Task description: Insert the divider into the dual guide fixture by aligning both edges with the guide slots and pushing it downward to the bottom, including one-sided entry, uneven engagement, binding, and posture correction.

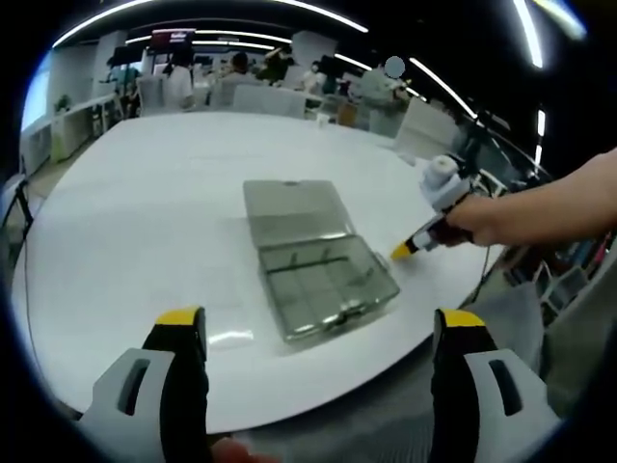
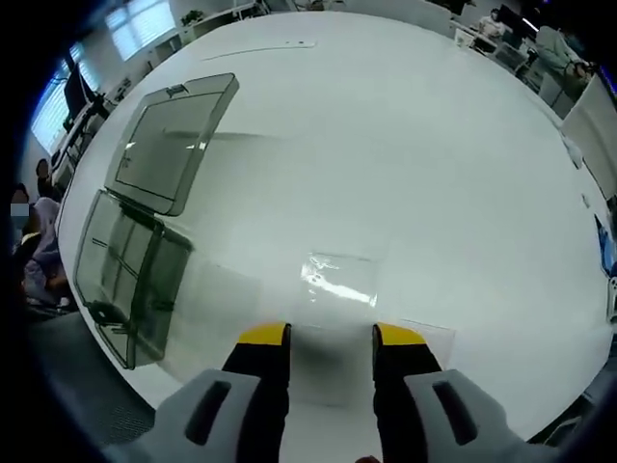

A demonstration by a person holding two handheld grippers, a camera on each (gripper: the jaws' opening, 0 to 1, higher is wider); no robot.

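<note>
1. Left gripper (image 1: pixel 318 323): jaws standing wide apart, holding nothing, hovering over the near edge of the white table (image 1: pixel 145 212).
2. Right gripper (image 2: pixel 331 338): jaws parted, gripping nothing, reaching toward a clear flat divider (image 2: pixel 339 279) lying on the table just beyond the tips. Also appearing in the left gripper view, coming in from the right, held in a person's hand (image 1: pixel 492 220).
3. Clear compartment box (image 1: pixel 323 280), the guide fixture: resting open mid-table, lid (image 1: pixel 289 207) folded flat behind, internal partitions already standing; well apart from the divider.
4. Step in hand, judged: picking the divider off the table. Advising a low, shallow approach, pinching one edge rather than pressing the flat face, since a thin transparent sheet is likely sliding or slipping.
5. Keeping the left gripper ready for steadying the box; holding the divider upright and square before meeting both slots, avoiding one-sided entry.
</note>
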